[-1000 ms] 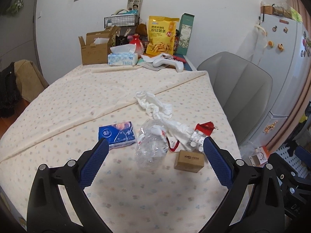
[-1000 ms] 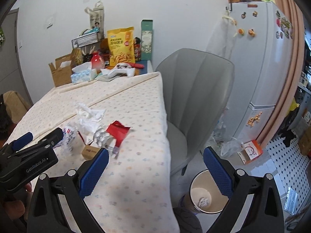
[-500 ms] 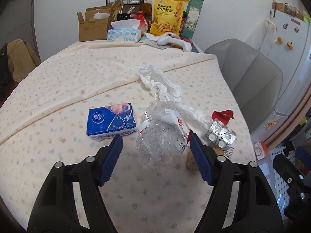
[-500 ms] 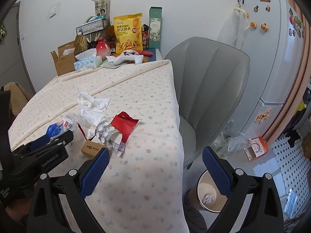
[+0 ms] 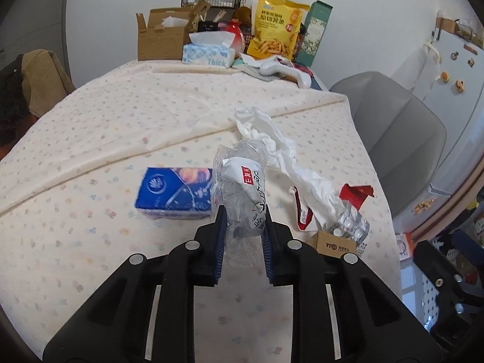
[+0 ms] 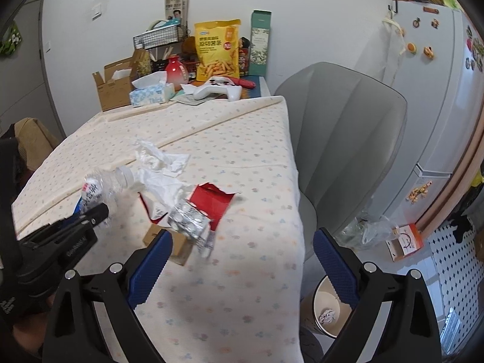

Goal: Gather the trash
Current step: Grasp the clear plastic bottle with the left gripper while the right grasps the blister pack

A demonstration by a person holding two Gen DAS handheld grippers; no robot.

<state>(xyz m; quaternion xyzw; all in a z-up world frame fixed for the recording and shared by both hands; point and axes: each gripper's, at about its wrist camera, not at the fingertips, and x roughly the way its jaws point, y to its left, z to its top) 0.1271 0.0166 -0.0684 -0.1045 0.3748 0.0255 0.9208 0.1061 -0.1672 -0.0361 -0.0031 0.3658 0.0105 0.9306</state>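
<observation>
Your left gripper [image 5: 242, 227] has a crushed clear plastic bottle [image 5: 242, 187] between its blue pads; the jaws are closing on it, and both pads already touch its sides. The bottle is transparent, badly crumpled, with a white label bearing a red patch and dark characters. Its neck points away from you. Seen from the right wrist, it [image 6: 104, 186] sits tilted, open neck toward the crumpled white tissue [image 6: 157, 158], and its lower end is hidden behind the left gripper [image 6: 90, 220].

All places below are given from the bottle. On your left, touching or nearly so, lies a blue tissue pack [image 5: 174, 192] flat on the worktop [image 5: 90, 127], which carries a pale spotted cloth. Beyond and to the right, the white tissue [image 5: 272, 145] trails toward a torn red wrapper [image 5: 357, 193]. Right of the bottle, a silver blister pack [image 5: 352, 225] rests on a small brown carton [image 5: 329, 243]. Whether the bottle's base still touches the cloth, you cannot tell.

Your right gripper [image 6: 242, 257] holds its jaws wide apart, closing slightly, with nothing gripped. Its left pad stands in front of the brown carton [image 6: 178, 246] and just below the blister pack [image 6: 189, 220]. Below the worktop's edge, on the floor, stands an open bin [image 6: 325, 311] with a crumpled wad inside.
</observation>
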